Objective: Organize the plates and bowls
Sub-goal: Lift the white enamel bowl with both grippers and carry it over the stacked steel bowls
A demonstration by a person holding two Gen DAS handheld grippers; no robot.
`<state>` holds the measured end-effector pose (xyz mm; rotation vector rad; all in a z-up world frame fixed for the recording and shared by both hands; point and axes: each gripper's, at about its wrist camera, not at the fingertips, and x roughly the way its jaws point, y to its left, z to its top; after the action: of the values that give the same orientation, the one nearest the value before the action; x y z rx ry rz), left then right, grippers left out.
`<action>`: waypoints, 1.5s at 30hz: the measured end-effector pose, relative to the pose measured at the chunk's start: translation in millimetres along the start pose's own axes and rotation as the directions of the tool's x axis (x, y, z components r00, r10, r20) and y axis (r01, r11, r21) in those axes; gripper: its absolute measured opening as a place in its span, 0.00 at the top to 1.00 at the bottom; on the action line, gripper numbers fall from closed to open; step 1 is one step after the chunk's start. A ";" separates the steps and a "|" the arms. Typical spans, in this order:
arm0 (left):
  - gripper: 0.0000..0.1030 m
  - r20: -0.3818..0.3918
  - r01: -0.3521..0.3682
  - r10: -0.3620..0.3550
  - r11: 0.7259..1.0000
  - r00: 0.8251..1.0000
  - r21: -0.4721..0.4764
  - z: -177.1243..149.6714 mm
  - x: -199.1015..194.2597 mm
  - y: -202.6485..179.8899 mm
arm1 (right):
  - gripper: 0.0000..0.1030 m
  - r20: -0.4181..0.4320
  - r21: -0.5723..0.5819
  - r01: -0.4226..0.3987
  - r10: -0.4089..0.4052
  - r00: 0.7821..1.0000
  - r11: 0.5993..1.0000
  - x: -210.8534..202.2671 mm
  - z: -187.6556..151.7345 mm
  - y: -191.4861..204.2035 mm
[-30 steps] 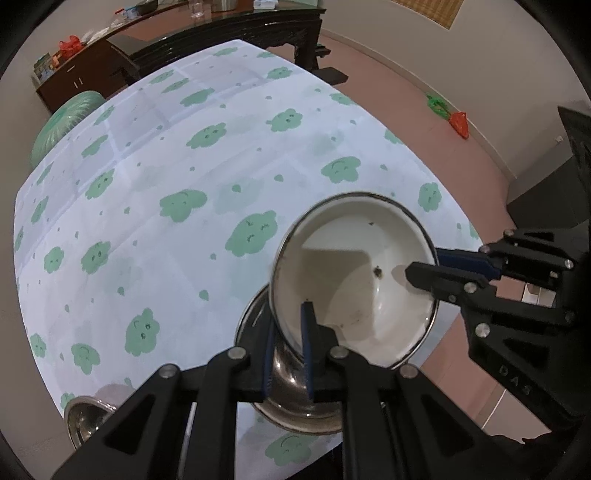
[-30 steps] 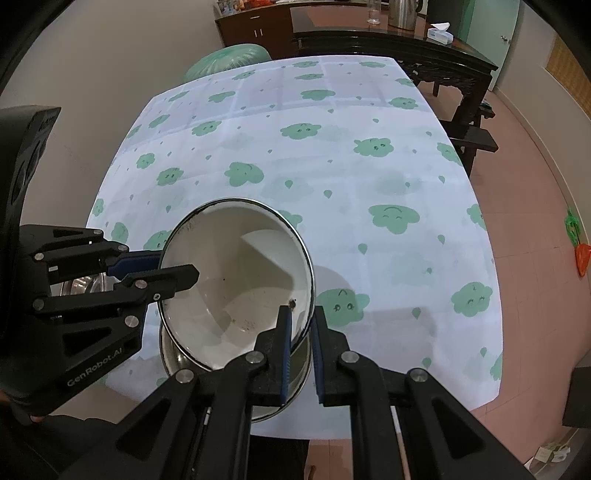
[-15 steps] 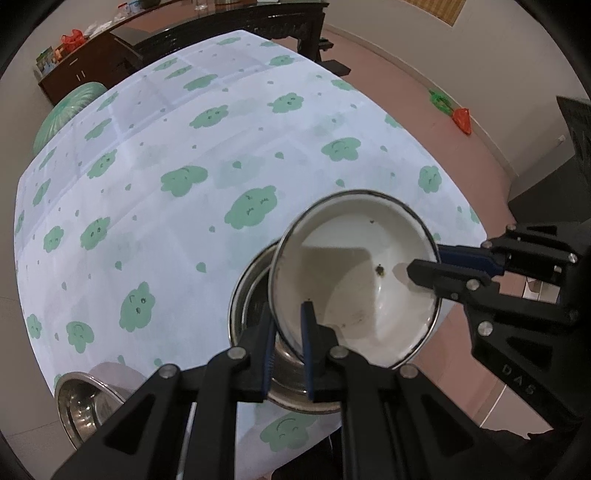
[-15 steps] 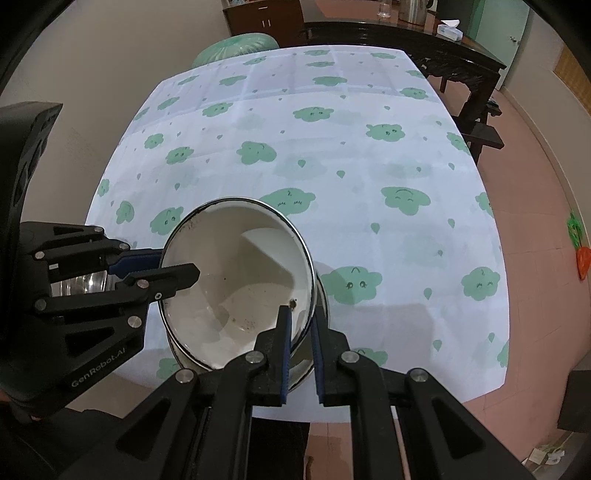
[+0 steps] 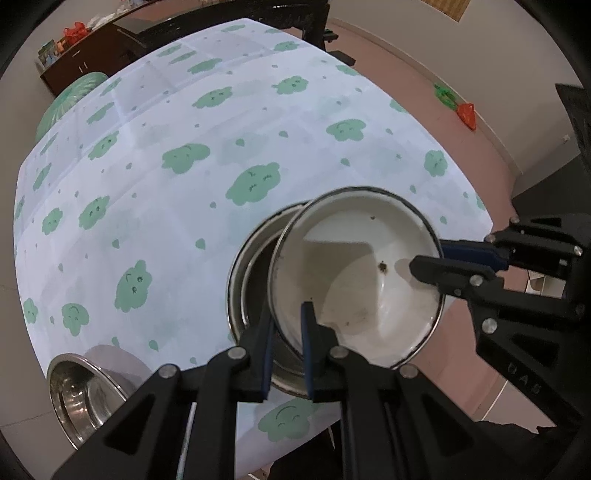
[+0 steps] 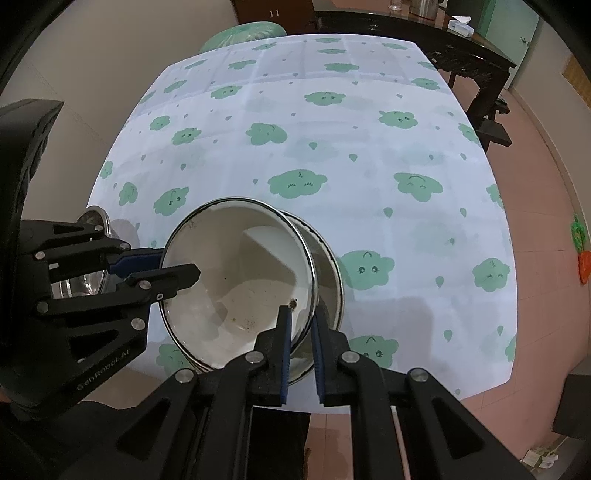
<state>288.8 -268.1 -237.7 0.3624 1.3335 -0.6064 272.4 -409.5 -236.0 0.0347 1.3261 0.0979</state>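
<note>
A white enamel bowl (image 5: pixel 354 273) with a dark rim hangs tilted just above a steel bowl (image 5: pixel 251 280) that stands near the table's front edge. My left gripper (image 5: pixel 284 321) is shut on the white bowl's near rim in the left wrist view. From the right, my right gripper (image 5: pixel 424 258) is shut on the opposite rim. In the right wrist view the white bowl (image 6: pixel 240 280) covers most of the steel bowl (image 6: pixel 328 280); the right gripper (image 6: pixel 299 321) pinches its rim at the bottom and the left gripper (image 6: pixel 177 266) pinches it from the left. Small brown specks mark the bowl's inside.
A second steel bowl (image 5: pixel 85 387) sits at the front left corner of the table (image 5: pixel 184 184), which wears a white cloth with green clouds. Behind the table are a dark wooden table (image 6: pixel 461 48) and a green cushion (image 6: pixel 243 33). A red and green toy (image 6: pixel 580 251) lies on the floor.
Both grippers have come down and in over the table with the white bowl. The steel bowl under it now shows more on its left side.
</note>
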 end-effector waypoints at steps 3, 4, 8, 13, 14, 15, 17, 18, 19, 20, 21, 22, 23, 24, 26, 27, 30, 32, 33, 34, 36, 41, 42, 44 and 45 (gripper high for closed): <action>0.91 -0.005 -0.001 0.001 1.000 1.000 -0.005 -1.3 2.0 1.4 | 0.88 -0.008 -0.003 -0.004 0.004 1.000 1.000 3.2 -0.5 0.7; 0.91 -0.007 -0.001 0.001 1.000 1.000 -0.007 -1.6 2.8 2.1 | 0.88 -0.011 -0.003 -0.006 0.006 1.000 1.000 4.5 -0.6 0.9; 0.91 -0.016 0.003 -0.003 1.000 1.000 -0.016 -2.6 6.0 4.5 | 0.88 -0.017 -0.007 -0.009 0.008 1.000 1.000 7.8 -0.4 2.4; 0.91 -0.022 0.006 -0.007 1.000 1.000 -0.017 -2.8 8.2 6.6 | 0.88 -0.023 -0.008 -0.011 0.011 1.000 1.000 10.0 0.6 3.3; 0.91 -0.024 0.007 -0.008 1.000 1.000 -0.018 -2.8 8.4 6.7 | 0.88 -0.024 -0.010 -0.010 0.010 1.000 1.000 10.0 0.6 3.6; 0.91 -0.027 0.009 -0.010 1.000 1.000 -0.019 -2.5 9.3 6.9 | 0.88 -0.026 -0.010 -0.011 0.010 1.000 1.000 11.0 0.9 3.6; 0.90 -0.031 0.013 -0.013 1.000 0.999 -0.020 -3.1 11.1 7.6 | 0.88 -0.031 -0.010 -0.011 0.010 0.999 1.000 12.8 1.0 4.0; 0.90 -0.035 0.014 -0.015 1.000 0.999 -0.020 -3.3 12.4 7.5 | 0.88 -0.034 -0.010 -0.011 0.011 0.999 1.000 13.9 1.3 3.9; 0.91 -0.037 0.016 -0.017 1.000 0.999 -0.019 -4.1 13.4 7.3 | 0.88 -0.038 -0.010 -0.011 0.011 0.999 1.000 14.9 1.3 3.9; 0.90 -0.043 0.017 -0.018 1.000 0.999 -0.016 -5.2 15.8 7.0 | 0.88 -0.042 -0.010 -0.010 0.010 0.999 1.000 16.1 1.3 3.9; 0.90 -0.047 0.018 -0.019 1.000 0.999 -0.016 -5.9 17.5 6.8 | 0.88 -0.047 -0.011 -0.010 0.009 0.999 1.000 17.8 1.1 3.7; 0.90 -0.050 0.020 -0.021 1.000 0.999 -0.016 -6.4 18.7 7.0 | 0.88 -0.051 -0.011 -0.010 0.010 0.999 1.000 19.1 1.1 3.2; 0.90 -0.053 0.021 -0.022 1.000 0.998 -0.016 -6.9 20.1 6.7 | 0.88 -0.056 -0.011 -0.009 0.009 0.998 1.000 20.7 0.7 3.3; 0.90 -0.055 0.021 -0.022 1.000 0.998 -0.015 -7.0 21.0 6.8 | 0.88 -0.060 -0.011 -0.009 0.009 0.998 1.000 22.0 0.5 3.3; 0.90 -0.057 0.024 -0.025 1.000 0.998 -0.016 -6.9 22.2 7.3 | 0.88 -0.066 -0.011 -0.009 0.009 0.998 1.000 23.9 0.4 3.3; 0.90 -0.059 0.025 -0.026 1.000 0.998 -0.016 -7.0 22.9 7.5 | 0.88 -0.068 -0.011 -0.010 0.009 0.998 1.000 24.9 0.8 3.1; 0.90 -0.064 0.026 -0.027 1.000 0.998 -0.017 -7.7 25.2 8.2 | 0.88 -0.075 -0.011 -0.011 0.010 0.997 1.000 27.4 1.2 3.4; 0.90 -0.069 0.029 -0.030 0.999 0.997 -0.020 -8.4 27.7 9.5 | 0.88 -0.081 -0.010 -0.015 0.014 0.997 1.000 29.7 1.2 3.4; 0.90 -0.071 0.029 -0.030 0.999 0.997 -0.020 -8.5 28.7 9.8 | 0.88 -0.083 -0.009 -0.017 0.016 0.996 1.000 30.8 1.1 3.2; 0.90 -0.073 0.029 -0.031 0.999 0.997 -0.020 -8.8 29.7 10.0 | 0.88 -0.087 -0.008 -0.018 0.017 0.996 1.000 32.5 0.9 3.1; 0.90 -0.078 0.030 -0.031 0.999 0.996 -0.018 -9.0 31.7 9.8 | 0.88 -0.091 -0.007 -0.019 0.018 0.996 1.000 34.2 0.9 3.1; 0.90 -0.086 0.032 -0.033 0.999 0.996 -0.015 -8.5 36.3 8.5 | 0.88 -0.104 -0.005 -0.021 0.021 0.994 1.000 38.8 0.6 2.0; 0.90 -0.087 0.032 -0.033 0.999 0.996 -0.015 -8.4 37.2 8.1 | 0.88 -0.106 -0.005 -0.022 0.021 0.994 1.000 39.7 0.3 1.5; 0.90 -0.091 0.030 -0.031 0.999 0.995 -0.014 -8.2 39.0 7.1 | 0.88 -0.111 -0.004 -0.022 0.021 0.994 1.000 41.5 -0.1 0.6; 0.90 -0.092 0.029 -0.030 1.000 0.995 -0.012 -8.5 39.7 6.6 | 0.88 -0.113 -0.004 -0.022 0.022 0.993 1.000 42.6 -0.4 0.2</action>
<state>290.6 -266.0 -278.7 0.3664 1.4317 -0.6130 282.2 -405.5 -277.2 0.0396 1.4389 0.1237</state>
